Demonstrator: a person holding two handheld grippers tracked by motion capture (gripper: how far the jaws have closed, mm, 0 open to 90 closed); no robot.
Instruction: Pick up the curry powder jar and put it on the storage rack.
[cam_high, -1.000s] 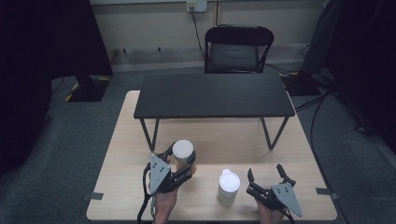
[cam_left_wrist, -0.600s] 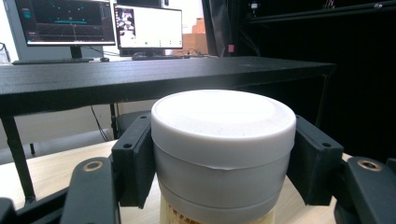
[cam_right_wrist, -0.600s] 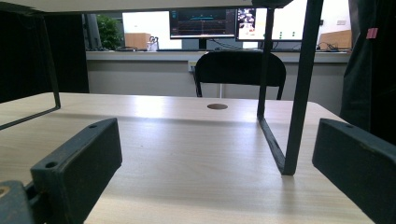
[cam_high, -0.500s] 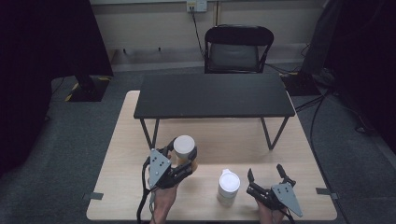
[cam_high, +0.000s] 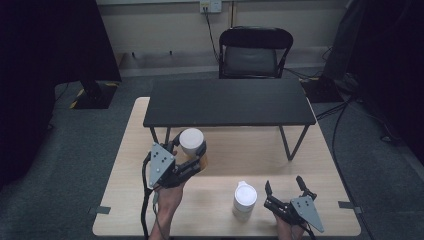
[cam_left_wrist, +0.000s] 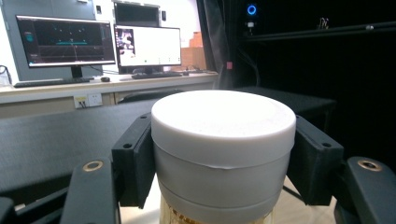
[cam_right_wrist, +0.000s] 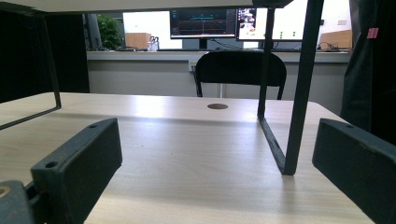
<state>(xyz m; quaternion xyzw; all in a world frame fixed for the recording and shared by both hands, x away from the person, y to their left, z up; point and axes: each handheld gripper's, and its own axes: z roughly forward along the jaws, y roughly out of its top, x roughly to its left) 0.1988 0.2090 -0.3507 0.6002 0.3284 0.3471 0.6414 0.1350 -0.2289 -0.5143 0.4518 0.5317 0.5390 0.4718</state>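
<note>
The jar (cam_high: 192, 145) sits pinched in my left gripper (cam_high: 187, 162), near the black shelf's (cam_high: 227, 102) edge; its bottom is hidden. My right gripper (cam_high: 285, 192) is spread wide.

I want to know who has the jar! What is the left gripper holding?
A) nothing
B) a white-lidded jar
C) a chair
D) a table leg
B: in the left gripper view the left gripper has its jaws clamped on both sides of the jar, just under its white lid.
</note>
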